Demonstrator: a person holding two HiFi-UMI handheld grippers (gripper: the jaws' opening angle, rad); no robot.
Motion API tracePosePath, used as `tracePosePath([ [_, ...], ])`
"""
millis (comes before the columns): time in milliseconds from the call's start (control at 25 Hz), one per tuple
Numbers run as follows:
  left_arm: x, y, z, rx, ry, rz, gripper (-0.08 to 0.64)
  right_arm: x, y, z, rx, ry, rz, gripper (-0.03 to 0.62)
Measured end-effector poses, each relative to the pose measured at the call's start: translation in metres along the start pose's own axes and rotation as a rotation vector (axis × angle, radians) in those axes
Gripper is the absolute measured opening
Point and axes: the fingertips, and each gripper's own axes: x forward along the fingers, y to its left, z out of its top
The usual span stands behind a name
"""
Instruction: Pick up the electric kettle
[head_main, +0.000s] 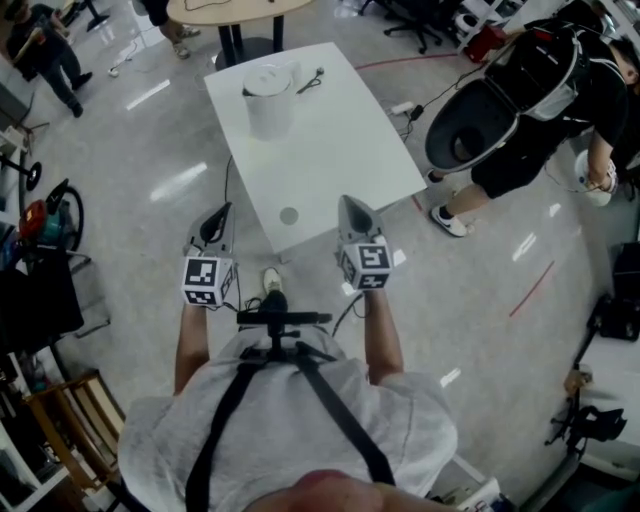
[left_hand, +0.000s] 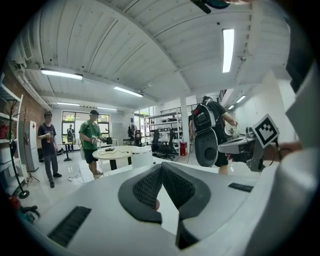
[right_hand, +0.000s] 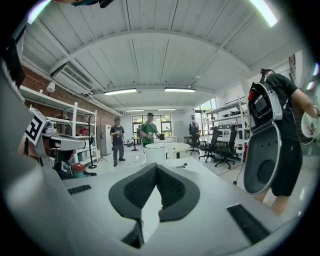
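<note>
Kettle (head_main: 268, 100), white and upright, near the far left corner of a white table (head_main: 340, 150), with a backpack-wearing bystander (head_main: 530, 90) just off the table's right side. At the table's near end, well apart from the kettle, left gripper (head_main: 222, 212) and right gripper (head_main: 352, 203) side by side, each with jaws pressed together on nothing. Smallest: a grey disc (head_main: 289, 215) in the tabletop between the grippers, and a dark item (head_main: 310, 80) just right of the kettle.

Grey T-shirt (head_main: 290, 440), black harness straps (head_main: 340, 415); grey left gripper (head_main: 226, 208), right gripper (head_main: 346, 200) (black ribbed fingers (left_hand: 145, 187)), checkered marker cubes (head_main: 207, 281)
</note>
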Motion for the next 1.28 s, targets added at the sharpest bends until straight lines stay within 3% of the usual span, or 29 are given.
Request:
tracePosePath([
  [720,0.089,0.072,0.004,0.0,0.001,-0.049,0.003,0.105,-0.011,0.018,-0.009,0.02,-0.044,0.012],
  [1280,0.125,0.084,0.002,0.002,0.013,-0.066,0.004,0.134,-0.032,0.028,-0.033,0.015,-0.06,0.012],
])
